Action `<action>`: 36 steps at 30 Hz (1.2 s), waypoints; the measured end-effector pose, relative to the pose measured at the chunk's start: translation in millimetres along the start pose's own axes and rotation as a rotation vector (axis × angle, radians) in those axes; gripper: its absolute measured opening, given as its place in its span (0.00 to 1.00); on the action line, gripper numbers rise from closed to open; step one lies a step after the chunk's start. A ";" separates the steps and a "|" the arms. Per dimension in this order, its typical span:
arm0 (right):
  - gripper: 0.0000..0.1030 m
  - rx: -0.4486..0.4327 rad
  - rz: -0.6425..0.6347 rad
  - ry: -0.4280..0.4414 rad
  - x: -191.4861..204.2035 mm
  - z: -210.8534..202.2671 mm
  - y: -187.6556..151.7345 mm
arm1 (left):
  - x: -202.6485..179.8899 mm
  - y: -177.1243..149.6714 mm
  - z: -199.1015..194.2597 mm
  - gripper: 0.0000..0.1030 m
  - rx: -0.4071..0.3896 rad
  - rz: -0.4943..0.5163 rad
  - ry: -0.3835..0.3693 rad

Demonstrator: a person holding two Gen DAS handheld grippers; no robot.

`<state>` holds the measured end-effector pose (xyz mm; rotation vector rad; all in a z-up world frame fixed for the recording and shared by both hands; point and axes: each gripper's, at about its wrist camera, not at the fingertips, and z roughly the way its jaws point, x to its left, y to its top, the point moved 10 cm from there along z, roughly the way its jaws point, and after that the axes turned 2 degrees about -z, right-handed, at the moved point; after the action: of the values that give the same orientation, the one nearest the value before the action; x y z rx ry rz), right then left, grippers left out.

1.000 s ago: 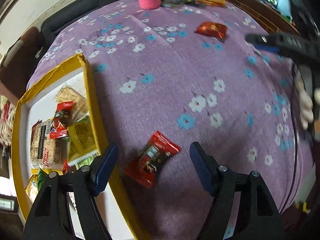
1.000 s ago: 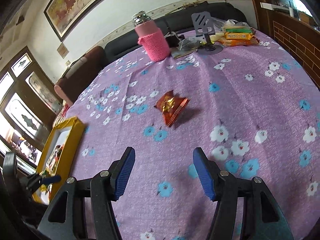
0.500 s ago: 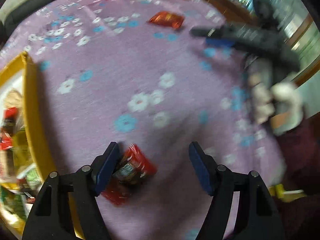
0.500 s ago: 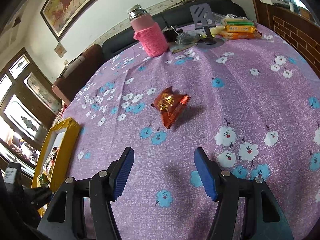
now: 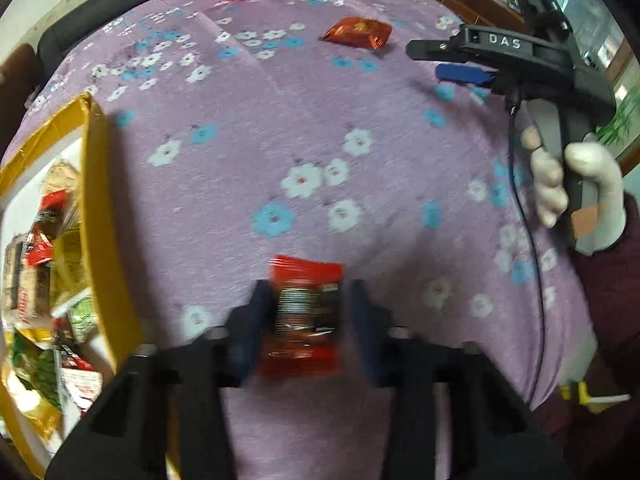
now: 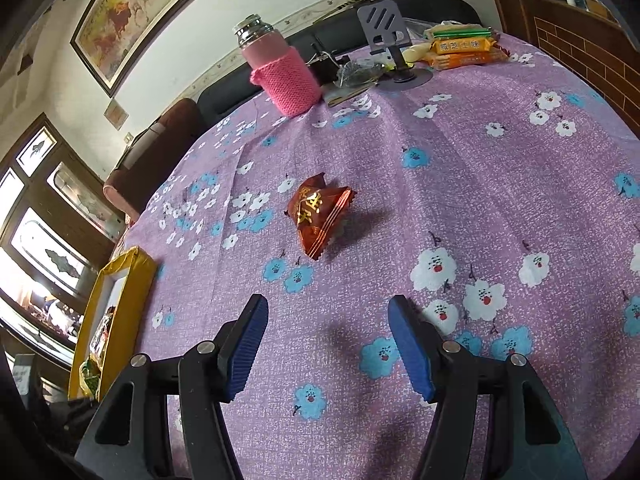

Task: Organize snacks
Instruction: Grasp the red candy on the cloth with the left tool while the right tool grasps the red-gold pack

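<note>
Far left: your yellow-rimmed cardboard box (image 5: 100, 216) w/ white inside sits at the cloth's edge, already stuffed w/ packets, red, yellow, green. That's the drop spot, and its near wall stands just beside your left gripper (image 5: 306, 312), so the carry looks short.

Left gripper now: jaws closing in on the flat red foil snack packet w/ dark print (image 5: 304, 312). Packet's between the blue pads, lying on the purple flowered tablecloth (image 5: 240, 128); the blur makes it hard to tell if the pads bite yet. You're coming in steeply from above, prob. so the pads catch the packet's long sides. Thin and slippery by the look, it could squirt out or drag cloth along.

Centre: open cloth, nothing in the way between packet and box except that raised yellow wall, so you'd need to lift over it.

Further right: the puffy red-brown foil packet w/ gold characters (image 6: 318, 214) lies alone mid-table. Your right gripper (image 6: 328, 344) hangs short of it, jaws apart at a middling width, nothing between them. Looks parked for the next pick.

Back edge, out of the way: pink knit-sleeved steel flask (image 6: 280, 72), grey phone stand (image 6: 386, 32), orange biscuit packs (image 6: 462, 50).
</note>
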<state>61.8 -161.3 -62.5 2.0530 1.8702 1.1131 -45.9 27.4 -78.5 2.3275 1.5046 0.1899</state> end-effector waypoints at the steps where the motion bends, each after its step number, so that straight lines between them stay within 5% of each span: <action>1: 0.63 -0.002 0.003 0.000 -0.2 -1.2 1.3 | -1.6 2.3 0.9 0.32 -0.010 0.001 0.007; 7: 0.63 -0.025 0.020 -0.008 0.1 -7.0 20.7 | -6.6 18.0 5.7 0.33 -0.083 -0.021 0.020; 10: 0.71 -0.048 -0.016 -0.029 5.5 -5.7 37.6 | -12.2 11.9 -0.4 0.45 -0.105 -0.005 0.007; 16: 0.80 -0.005 -0.305 -0.147 35.5 32.4 70.6 | -9.1 -5.2 -9.5 0.46 -0.126 -0.015 -0.015; 20: 0.79 0.078 -0.437 -0.239 39.9 66.9 64.7 | -1.3 -4.6 -8.9 0.31 -0.135 -0.022 0.003; 22: 0.68 0.110 -0.461 -0.262 37.7 77.0 57.8 | -0.5 -2.0 -7.8 0.28 -0.143 -0.027 0.003; 24: 0.40 0.131 -0.454 -0.271 32.1 82.1 51.1 | -2.2 0.9 -7.1 0.26 -0.156 -0.027 0.007; 30: 0.38 0.111 -0.376 -0.227 24.3 64.7 38.9 | -3.7 2.8 -11.8 0.24 -0.186 -0.069 -0.002; 36: 0.38 0.079 -0.351 -0.190 27.2 30.3 25.4 | 1.0 -0.4 -35.5 0.24 -0.244 -0.082 0.081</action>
<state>98.8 -131.1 -58.5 1.7039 2.0949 0.7423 -56.6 36.5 -45.9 2.0854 1.5178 0.4261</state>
